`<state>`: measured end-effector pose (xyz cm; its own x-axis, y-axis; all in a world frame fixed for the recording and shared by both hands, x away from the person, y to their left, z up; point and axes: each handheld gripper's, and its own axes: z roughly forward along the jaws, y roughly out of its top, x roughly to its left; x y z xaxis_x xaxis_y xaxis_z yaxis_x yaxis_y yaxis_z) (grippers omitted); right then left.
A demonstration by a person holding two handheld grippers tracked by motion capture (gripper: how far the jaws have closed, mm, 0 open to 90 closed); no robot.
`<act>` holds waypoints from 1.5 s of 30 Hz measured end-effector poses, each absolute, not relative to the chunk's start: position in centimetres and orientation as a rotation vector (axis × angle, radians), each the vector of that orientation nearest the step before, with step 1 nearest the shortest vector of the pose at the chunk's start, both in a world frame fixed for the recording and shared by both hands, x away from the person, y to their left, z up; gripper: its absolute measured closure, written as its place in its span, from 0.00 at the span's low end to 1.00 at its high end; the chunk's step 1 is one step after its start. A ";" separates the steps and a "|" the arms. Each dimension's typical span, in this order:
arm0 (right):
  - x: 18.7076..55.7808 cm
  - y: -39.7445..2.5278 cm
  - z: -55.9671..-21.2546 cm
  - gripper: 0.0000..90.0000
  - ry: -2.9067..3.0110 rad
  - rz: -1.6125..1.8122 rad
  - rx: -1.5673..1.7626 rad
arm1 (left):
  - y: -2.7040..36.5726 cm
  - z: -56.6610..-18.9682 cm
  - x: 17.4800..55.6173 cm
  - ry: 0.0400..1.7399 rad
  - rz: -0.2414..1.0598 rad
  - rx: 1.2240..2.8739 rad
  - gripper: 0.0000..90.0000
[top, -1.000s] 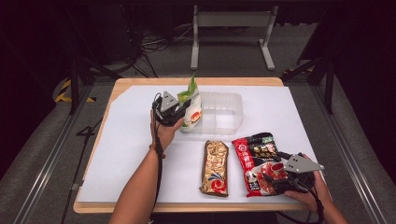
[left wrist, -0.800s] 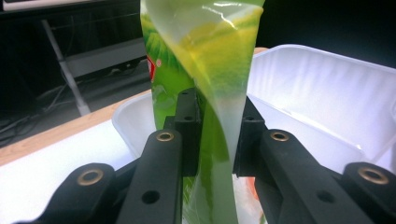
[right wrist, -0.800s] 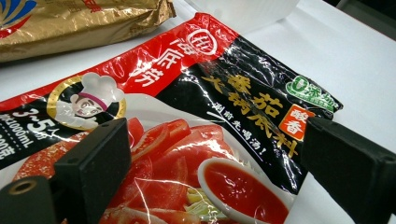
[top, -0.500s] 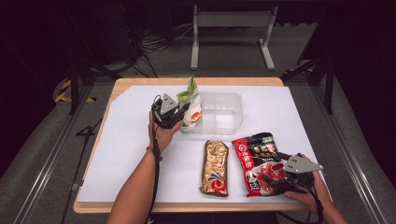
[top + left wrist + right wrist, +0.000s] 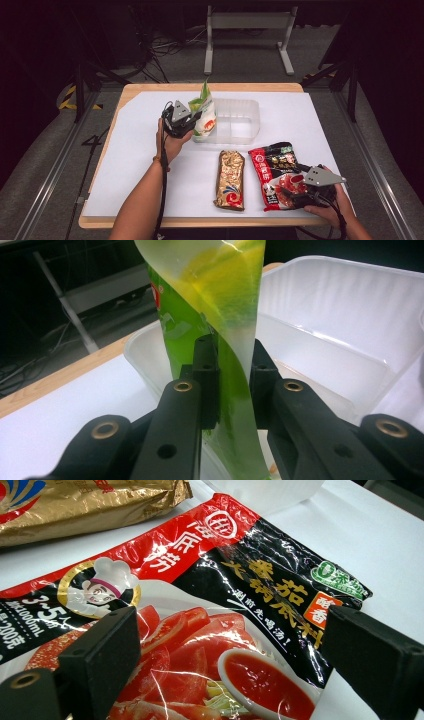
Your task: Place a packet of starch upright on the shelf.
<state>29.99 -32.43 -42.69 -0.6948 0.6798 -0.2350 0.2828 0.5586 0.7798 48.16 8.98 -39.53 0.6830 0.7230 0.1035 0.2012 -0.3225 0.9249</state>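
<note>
- Guessing at the job since nobody gave me one: it looks like I'm packing snack and sauce packets into the clear tub, and I'd say I'm about a third in, with one packet going in and two not yet picked up.
- Nearest to me, the right tongs (image 5: 295,196) sit at the front right edge of the counter (image 5: 140,170), jaws spread wide. In the right gripper view they straddle the red and black soup base packet (image 5: 210,625) with open space on both sides, so nothing is gripped. I can't tell whether the jaw tips actually touch the film or just hang above it.
- That soup base packet lies flat on the counter, printed side up, well short of the tub.
- Just beside it on the left, the gold packet (image 5: 230,179) lies flat too, untouched, with neither tongs near it.
- Farther out, the left tongs (image 5: 192,120) are pinched tight on the green packet (image 5: 220,315). In the left gripper view the jaws press the film from both sides with no gap.
- The green packet stands upright at the left end of the clear tub (image 5: 240,120), bottom end dipping down inside the wall as far as I can see. Whether it rests on the tub floor is hidden.
- My read: the green one isn't dropped yet, so a release is due there, then the soup base and the gold packet need to go in.
- Rest of the tub looks empty, so plenty of room.
</note>
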 end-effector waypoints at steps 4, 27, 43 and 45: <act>30.0 -32.4 -42.7 0.10 2.272 1.006 0.774 | 9.0 -39.3 48.2 0.716 0.641 1.886 0.89; 29.9 -32.4 -42.7 0.11 2.283 1.000 0.773 | 10.5 -38.3 46.7 0.690 0.634 1.931 0.83; 29.9 -32.2 -42.6 0.11 2.284 0.990 0.776 | 11.6 -37.8 43.6 0.599 0.653 1.971 0.72; 29.8 -32.3 -42.6 0.11 2.281 0.989 0.778 | 11.7 -37.9 43.0 0.587 0.653 1.986 0.71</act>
<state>29.82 -32.25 -42.59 -0.6939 0.6803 -0.2362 0.2924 0.5660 0.7708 42.97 11.69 -37.95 0.7441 0.6350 0.2077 0.1387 -0.4509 0.8817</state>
